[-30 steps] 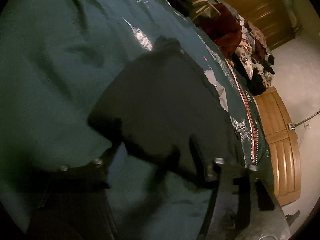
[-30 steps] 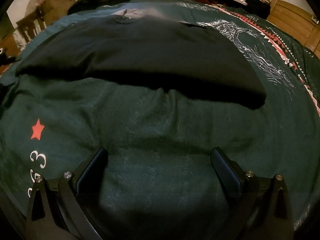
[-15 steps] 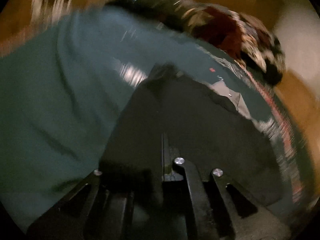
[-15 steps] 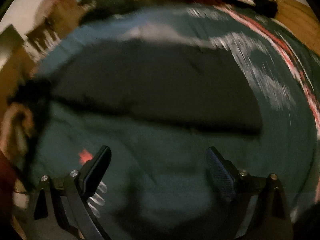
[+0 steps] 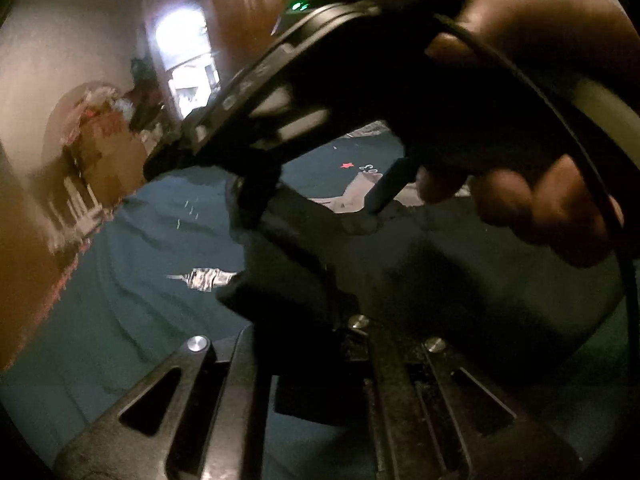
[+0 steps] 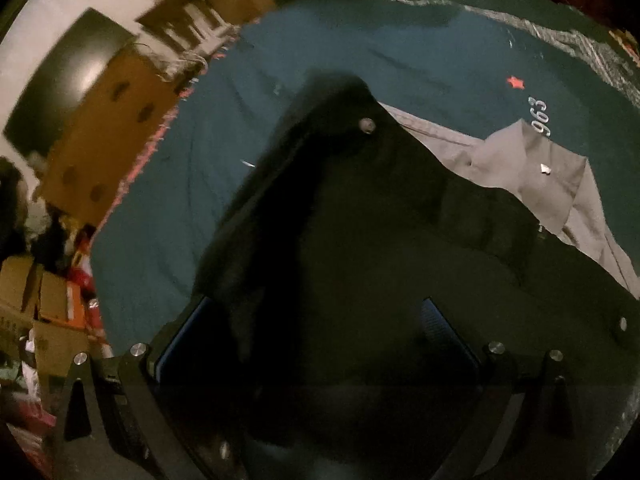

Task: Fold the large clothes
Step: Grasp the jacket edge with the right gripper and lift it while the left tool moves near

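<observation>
Black garment (image 6: 400, 248) spread on teal bedspread (image 6: 248, 168), grey lining showing at far edge. Left gripper (image 5: 312, 344) pinched shut on a fabric corner; right gripper (image 6: 316, 336) gaping wide above the cloth, holding nothing. Soft, limp, light, likely to sag and bunch; best taken at corner or hem edges

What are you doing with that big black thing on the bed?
A person is folding a black garment spread on a teal bedspread. The left hand-held gripper is pinched shut on a bunched edge of the dark cloth. The right hand-held gripper is open, with the fabric lying between its fingers. A grey collared lining shows at the far edge.
</observation>
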Tool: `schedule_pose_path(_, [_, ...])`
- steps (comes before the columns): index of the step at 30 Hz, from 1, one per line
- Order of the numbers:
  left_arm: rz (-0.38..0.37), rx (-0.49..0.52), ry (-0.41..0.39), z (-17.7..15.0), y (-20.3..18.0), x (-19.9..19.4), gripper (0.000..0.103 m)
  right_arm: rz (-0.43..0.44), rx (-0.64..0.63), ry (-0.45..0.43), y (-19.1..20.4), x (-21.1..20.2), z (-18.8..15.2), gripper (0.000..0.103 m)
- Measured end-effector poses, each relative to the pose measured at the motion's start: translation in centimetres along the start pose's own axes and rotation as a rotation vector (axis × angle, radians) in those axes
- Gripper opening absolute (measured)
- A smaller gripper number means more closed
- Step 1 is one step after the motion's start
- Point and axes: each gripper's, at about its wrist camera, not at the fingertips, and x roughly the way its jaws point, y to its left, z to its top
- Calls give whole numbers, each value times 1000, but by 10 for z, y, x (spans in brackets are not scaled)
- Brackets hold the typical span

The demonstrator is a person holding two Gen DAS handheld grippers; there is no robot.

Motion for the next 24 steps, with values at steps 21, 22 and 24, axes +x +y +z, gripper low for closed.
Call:
schedule_pose_path(21, [-116, 191, -28, 22, -77, -18, 2, -4, 103, -13, -62, 0, -33, 12])
schedule_pose_path(22, [-146, 207, -42, 26, -88, -24, 2, 0, 113, -38, -67, -9, -41, 11])
schedule_pose_path(24, [-255, 238, -56, 37, -121, -33, 2, 8, 144, -133, -88, -43, -72, 10])
